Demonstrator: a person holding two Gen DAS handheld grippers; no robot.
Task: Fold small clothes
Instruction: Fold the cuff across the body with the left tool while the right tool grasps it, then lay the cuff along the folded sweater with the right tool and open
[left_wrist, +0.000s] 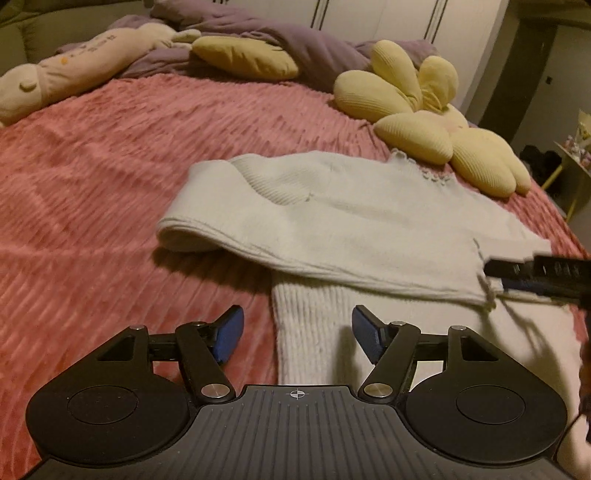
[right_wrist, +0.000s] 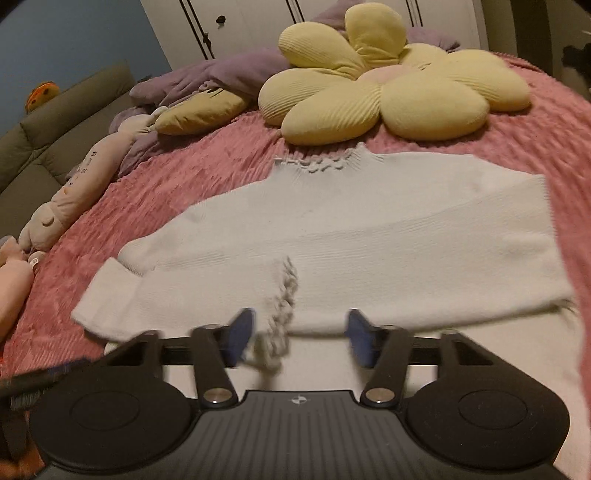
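On pink bedspread (left_wrist: 92, 184) lies my white sweater (left_wrist: 351, 214), flower pillow (right_wrist: 388, 96) at 12. L gripper (left_wrist: 297, 332) wide, empty; R gripper (right_wrist: 299, 336) apart, frilly cuff (right_wrist: 280, 295) between, not pinched

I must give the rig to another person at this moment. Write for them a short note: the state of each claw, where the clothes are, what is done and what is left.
Left claw: open, empty, hovering over the ribbed hem of the white sweater.
Right claw: jaws apart, not pressing on anything; the frilly cuff of a sleeve lies between its pads.
Sweater: on the pink bedspread, collar toward the yellow flower cushion.
Done: both sleeves appear folded in across the body.
Left: probably fold the body from hem toward collar, then tidy.
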